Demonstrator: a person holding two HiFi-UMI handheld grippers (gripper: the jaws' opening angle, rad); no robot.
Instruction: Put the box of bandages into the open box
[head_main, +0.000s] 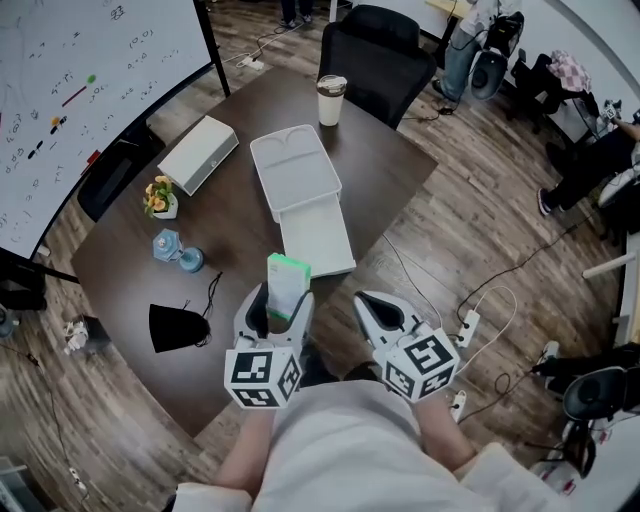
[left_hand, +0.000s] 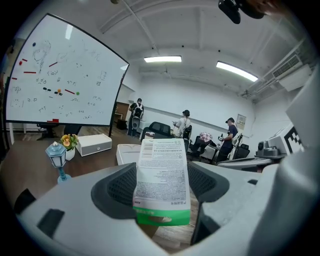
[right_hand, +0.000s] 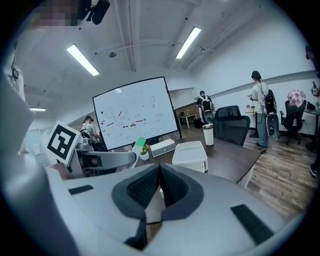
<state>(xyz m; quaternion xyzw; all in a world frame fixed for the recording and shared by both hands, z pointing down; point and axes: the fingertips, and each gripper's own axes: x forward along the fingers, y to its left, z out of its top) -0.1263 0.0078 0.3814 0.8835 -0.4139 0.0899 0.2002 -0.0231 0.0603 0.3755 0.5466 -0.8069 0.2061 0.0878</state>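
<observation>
White-and-green box of bandages (head_main: 287, 285) is upright in the left claw (head_main: 283, 305), pads clamped on its two broad faces, green end low near the claw's throat. It's held over the near edge of the brown bench (head_main: 240, 240), off the surface as far as I can tell. Right claw (head_main: 372, 305) is just beside it, jaws pressed together with nothing between them.

The open box (head_main: 297, 170), a white tray with its lid folded out toward the person, lies mid-bench, well apart from the bandages. Interior looks bare.

Progress: pick-up done, box secured. Left to do, by my read: carry forward over the lid, lower into the tray, let go. Roughly the halfway mark.

Also on the bench: a closed white box (head_main: 198, 153), cup (head_main: 331, 99), black pouch (head_main: 178, 326). None lies between the claw and the tray.
</observation>
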